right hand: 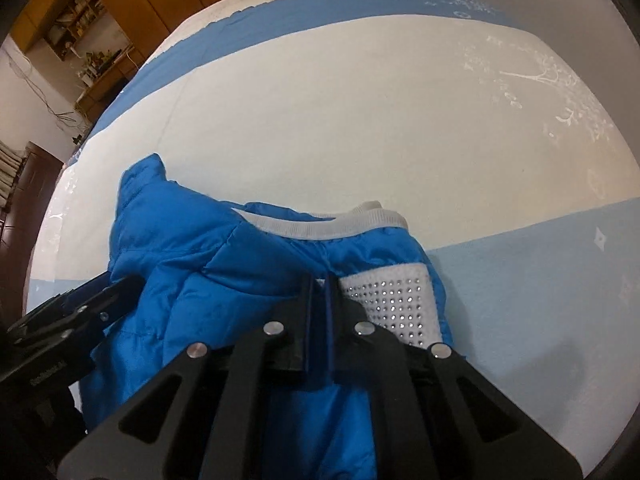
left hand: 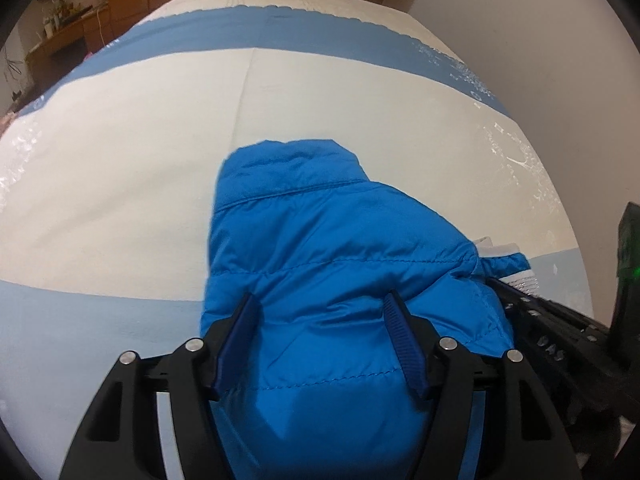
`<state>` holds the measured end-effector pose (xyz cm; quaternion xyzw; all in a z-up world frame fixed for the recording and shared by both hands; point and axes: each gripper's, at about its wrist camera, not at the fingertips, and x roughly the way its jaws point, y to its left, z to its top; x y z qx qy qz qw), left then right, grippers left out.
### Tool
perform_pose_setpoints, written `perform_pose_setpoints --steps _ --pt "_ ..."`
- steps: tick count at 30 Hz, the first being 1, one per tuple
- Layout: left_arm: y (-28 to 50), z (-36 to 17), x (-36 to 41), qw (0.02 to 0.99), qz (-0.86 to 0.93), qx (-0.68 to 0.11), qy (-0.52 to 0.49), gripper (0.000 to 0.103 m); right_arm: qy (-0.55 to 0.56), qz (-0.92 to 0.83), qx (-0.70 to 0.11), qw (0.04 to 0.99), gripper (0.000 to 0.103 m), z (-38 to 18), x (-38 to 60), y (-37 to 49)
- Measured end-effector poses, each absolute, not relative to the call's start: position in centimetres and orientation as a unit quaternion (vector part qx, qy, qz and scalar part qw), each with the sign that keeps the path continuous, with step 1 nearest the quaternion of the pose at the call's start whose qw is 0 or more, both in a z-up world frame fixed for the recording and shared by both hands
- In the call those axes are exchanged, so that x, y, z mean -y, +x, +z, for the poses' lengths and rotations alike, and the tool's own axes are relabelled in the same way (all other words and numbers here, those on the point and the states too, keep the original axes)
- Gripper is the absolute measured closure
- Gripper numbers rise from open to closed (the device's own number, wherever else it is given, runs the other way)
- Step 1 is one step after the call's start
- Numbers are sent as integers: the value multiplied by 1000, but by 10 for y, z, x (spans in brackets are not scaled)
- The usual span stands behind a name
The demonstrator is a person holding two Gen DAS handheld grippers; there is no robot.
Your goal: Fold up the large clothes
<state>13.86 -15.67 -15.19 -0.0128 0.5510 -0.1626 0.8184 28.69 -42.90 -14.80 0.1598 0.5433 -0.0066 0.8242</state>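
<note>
Jacket (left hand: 328, 248), blue quilted puffer, lies bunched on the bedsheet (left hand: 120, 168), toward its near edge, collar pointing at the far edge. Left gripper (left hand: 322, 306) stands fairly wide, fingers (left hand: 244, 320) straddling a puffed mound of the jacket; whether the pads actually press it is unclear, likely steadying the bulk. Right gripper (right hand: 319, 280) is fully closed, apparently pinching thin fabric beside the white studded patch (right hand: 396, 300) below the grey ribbed hem (right hand: 332, 226), probably to pull that flap over. Both tools point steeply down, side by side. Fold looks partway done.
</note>
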Motion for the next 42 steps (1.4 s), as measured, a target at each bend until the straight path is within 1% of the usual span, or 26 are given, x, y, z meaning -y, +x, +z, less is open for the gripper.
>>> perform_pose_setpoints --steps 1,3,5,8,11,12,14,16,21,24,27,29,30,32,33,34,35,36,37,38,42 --pt "135 -145 152 821 -156 -548 -18 39 172 -2 -539 825 95 -139 432 280" --pt "121 -130 143 824 -151 -546 -30 40 176 6 -531 829 92 -119 433 264" --pt "103 -115 136 824 -159 -542 -36 40 167 22 -526 834 92 -97 428 240" --pt "79 -101 132 831 -166 -530 -24 39 153 37 -535 830 92 -84 416 208" --pt "64 -107 133 826 -176 -535 -14 39 149 31 -542 827 92 -93 409 191" --pt "63 -112 135 825 -175 -538 -8 39 150 29 -544 825 94 -98 410 192" --pt "64 -130 137 816 -174 -551 -9 36 161 27 -550 819 98 -117 412 189" --pt "63 -139 132 819 -177 -546 -14 32 157 31 -545 823 100 -130 410 187" --pt "58 -149 138 829 -174 -531 0 31 165 29 -525 834 101 -145 408 181" --pt "55 -146 136 825 -173 -538 -2 31 162 28 -529 832 101 -140 409 183" --pt "59 -134 124 812 -178 -556 -23 34 160 29 -529 833 91 -120 411 177" --pt "59 -124 113 811 -174 -557 -26 33 152 19 -520 841 70 -101 414 170" --pt "58 -118 106 813 -176 -554 -28 32 149 14 -516 844 65 -96 416 168" --pt "56 -112 94 814 -179 -551 -31 31 145 9 -513 846 51 -87 422 162" --pt "56 -111 90 814 -180 -552 -33 27 146 6 -515 845 46 -86 425 161" --pt "55 -111 82 810 -185 -555 -42 25 149 3 -515 844 38 -85 429 159" --pt "54 -112 77 806 -188 -559 -51 22 159 4 -515 842 36 -86 435 156" --pt "54 -114 72 802 -191 -562 -61 21 167 9 -517 839 34 -87 438 156" --pt "53 -117 67 799 -193 -565 -72 21 180 17 -522 834 29 -91 442 156" --pt "53 -121 62 794 -195 -570 -85 20 188 20 -525 830 26 -95 448 158" --pt "55 -136 61 776 -205 -586 -111 20 220 23 -548 806 26 -115 458 160"
